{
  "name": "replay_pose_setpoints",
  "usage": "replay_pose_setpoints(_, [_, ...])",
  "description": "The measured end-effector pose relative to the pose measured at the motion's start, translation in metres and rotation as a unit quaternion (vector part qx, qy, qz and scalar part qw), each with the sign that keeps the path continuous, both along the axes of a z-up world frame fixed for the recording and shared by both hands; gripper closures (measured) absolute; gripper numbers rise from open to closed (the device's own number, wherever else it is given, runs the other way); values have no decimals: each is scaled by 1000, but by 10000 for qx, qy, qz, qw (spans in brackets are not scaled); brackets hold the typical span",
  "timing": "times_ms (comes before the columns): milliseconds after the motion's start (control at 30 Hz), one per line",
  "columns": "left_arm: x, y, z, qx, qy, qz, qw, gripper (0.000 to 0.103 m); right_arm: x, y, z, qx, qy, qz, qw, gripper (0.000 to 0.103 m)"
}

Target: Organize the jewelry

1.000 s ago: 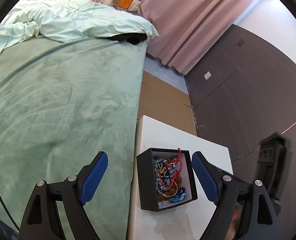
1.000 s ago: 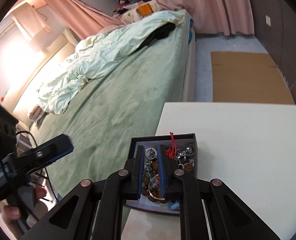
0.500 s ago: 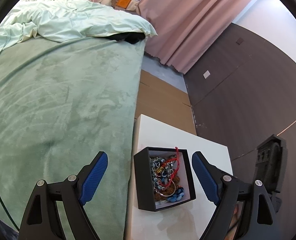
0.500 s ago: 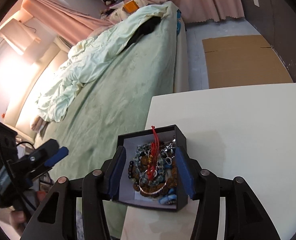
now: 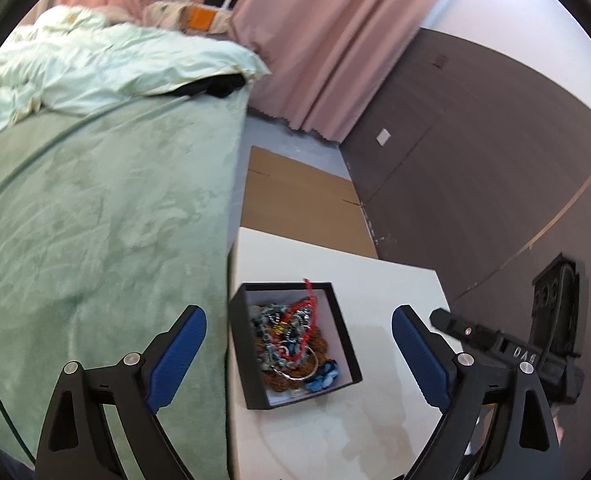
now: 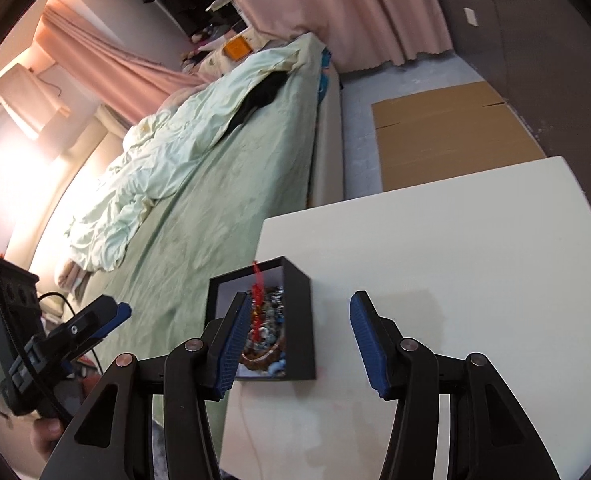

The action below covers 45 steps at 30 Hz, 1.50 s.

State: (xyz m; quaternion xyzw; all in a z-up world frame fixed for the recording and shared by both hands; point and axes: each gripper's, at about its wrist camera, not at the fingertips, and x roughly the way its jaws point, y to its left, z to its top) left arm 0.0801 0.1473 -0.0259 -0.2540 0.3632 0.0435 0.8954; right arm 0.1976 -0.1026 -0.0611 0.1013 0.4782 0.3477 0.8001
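A square black box [image 5: 295, 344] with a white lining sits at the white table's [image 5: 375, 288] edge beside the bed, holding tangled beaded jewelry [image 5: 291, 336]; strands seemingly point nowhere. Left gripper [image 5: 297, 354] is opening, empty. Right gripper [image 6: 301, 338] stands released, empty.

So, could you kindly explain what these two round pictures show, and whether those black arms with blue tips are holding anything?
There is no robot here: a person holds a two-finger tool in each hand, with a fisheye camera on each looking along its fingers. One picture is from the left gripper, whose jaws are opening with nothing gripped. The other is from the right gripper, open and empty. On the white table beside the green bed stands an open black box holding a tangle of jewelry: beads, a red cord, a metal ring. Nothing is held.
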Motion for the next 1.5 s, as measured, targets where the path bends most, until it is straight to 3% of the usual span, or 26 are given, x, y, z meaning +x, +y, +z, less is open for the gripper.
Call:
replay_pose_setpoints(67, [0, -10, 3, 204, -17, -77, 9998, 8, -2, -10, 5, -3, -65, -72, 10000, 49])
replay_pose_setpoints(167, [0, -27, 7, 509, -64, -201, 9985, 5, -6, -28, 13, 11, -244, -199, 9995, 31])
replay_pose_setpoints(567, [-10, -65, 20, 917, -410, -389, 9942, 0, -27, -81, 31, -246, -808, -428, 9955, 0])
replay_pose_setpoints(800, [-19, -95, 21, 1268, -563, -548, 9888, 0, -47, -107, 27, -459, -983, -518, 9927, 0])
replay_pose_setpoints(1100, [-41, -126, 8, 1657, -500, -683, 9825, 0, -71, -129, 29, -362, -1199, -682, 9898, 0])
replay_pose_setpoints(1500, [-53, -130, 6, 1736, -684, -611, 9805, 0, -82, -137, 35, -297, -1389, -846, 9862, 0])
